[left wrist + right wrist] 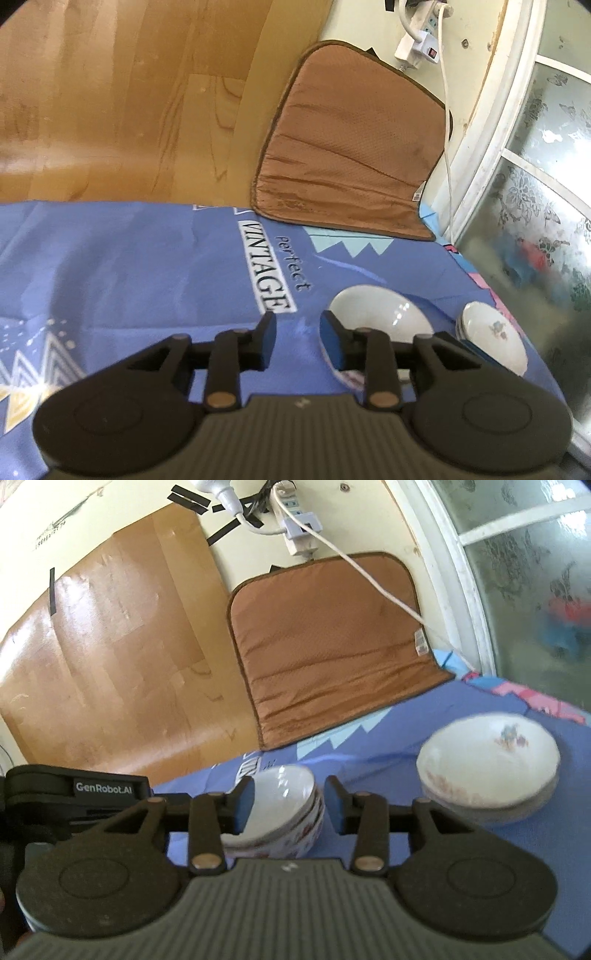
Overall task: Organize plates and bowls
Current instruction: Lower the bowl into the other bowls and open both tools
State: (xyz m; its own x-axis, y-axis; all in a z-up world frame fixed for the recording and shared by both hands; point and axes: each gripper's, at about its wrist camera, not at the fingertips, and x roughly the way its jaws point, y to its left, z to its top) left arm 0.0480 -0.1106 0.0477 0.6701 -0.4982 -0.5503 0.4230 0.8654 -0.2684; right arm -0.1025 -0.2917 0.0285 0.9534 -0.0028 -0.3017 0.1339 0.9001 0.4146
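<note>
Your left gripper (pixel 297 341) sits nearest its camera, jaws parted with blue pads showing and nothing between them, hovering over the blue cloth (pixel 129 266) that covers the table. Largest behind it is the wooden board (pixel 122 99) leaning at the back, then the brown mat (pixel 351 147) propped beside it, its lower edge resting on the cloth. Just right of your left gripper's right finger lies a stack of bowls (pixel 380 314), mouths up, partly hidden by that finger; whether the finger touches the rim you cannot tell. Further right, near the table's edge by the frosted window (pixel 546 184), is a second stack topped by a flowered bowl (pixel 491 339). Your right gripper (pixel 290 803) is likewise open and holds nothing; in its view the bowl stack (pixel 284 808) shows straight ahead between its fingers, three or so nested, mouths up and tilted a little toward the left. The flowered stack (pixel 487 764) stands to the right of the right finger, apart from it and apart from the first stack, mouths up. Being round, the bowls have no long axis to speak of. A white power strip (pixel 295 520) hangs on the wall above the mat, its cord (pixel 376 583) trailing down across the mat toward the window.
</note>
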